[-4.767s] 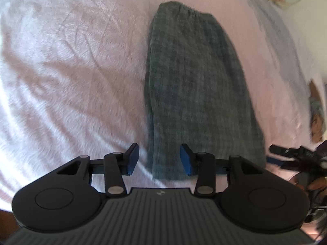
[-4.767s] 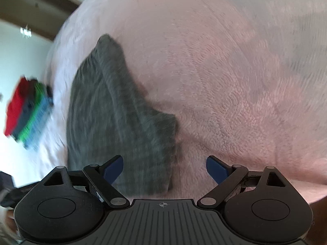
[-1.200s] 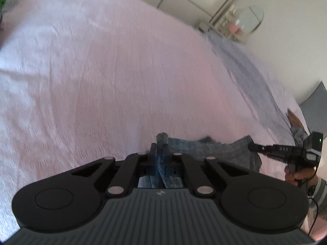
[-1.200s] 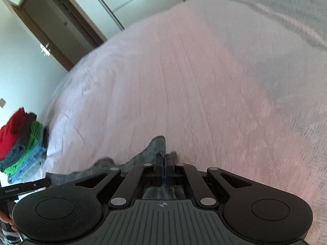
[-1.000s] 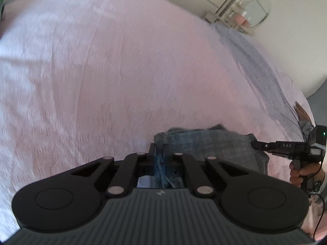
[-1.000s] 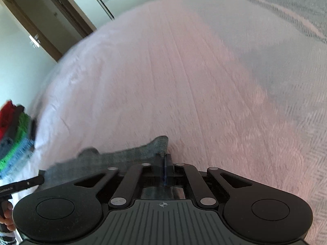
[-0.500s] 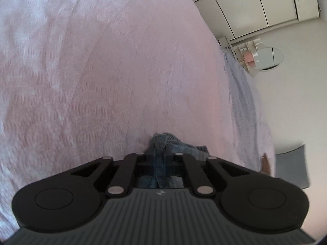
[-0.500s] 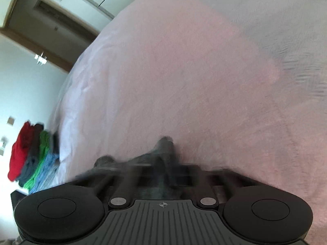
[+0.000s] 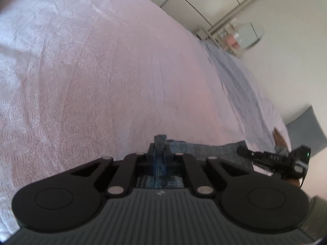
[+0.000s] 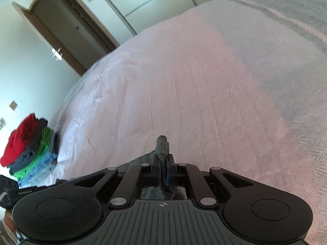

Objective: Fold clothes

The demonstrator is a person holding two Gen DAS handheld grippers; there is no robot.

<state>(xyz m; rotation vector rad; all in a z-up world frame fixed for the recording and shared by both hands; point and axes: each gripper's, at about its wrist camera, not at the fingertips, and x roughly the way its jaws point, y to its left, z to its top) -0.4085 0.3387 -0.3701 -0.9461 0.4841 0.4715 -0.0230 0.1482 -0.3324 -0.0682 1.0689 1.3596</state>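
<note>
Grey checked cloth is what both grippers are pinching: the garment [image 9: 206,151] is hanging between them just above the bed, with no basket or box anywhere to hold it. The left gripper [image 9: 160,153] is clamping a bunched fold of it, its jaws drawn almost together on the fabric, and a tuft is sticking up past the fingertips. From there the cloth is stretching off to the right toward the right gripper [image 9: 243,151], which is showing in the left wrist view as a black tool with a small green light. In its own view the right gripper [image 10: 162,164] is squeezing another bunched corner of the garment [image 10: 162,146], jaws nearly closed on it, and the grey cloth is trailing away to the left behind the gripper body.

Beneath both, a pale pink bedspread [image 9: 102,71] with a faint embossed pattern is covering the bed, lying in soft creases. A greyish-lilac blanket [image 10: 286,47] is running along the far side. A pile of folded clothes [image 10: 28,151] in red, grey, green and blue is sitting at the left edge of the bed. Beyond it a wooden door frame [image 10: 51,34] and white cupboard doors are lining the wall, and a round mirror [image 9: 252,35] is standing on a small shelf in the corner.
</note>
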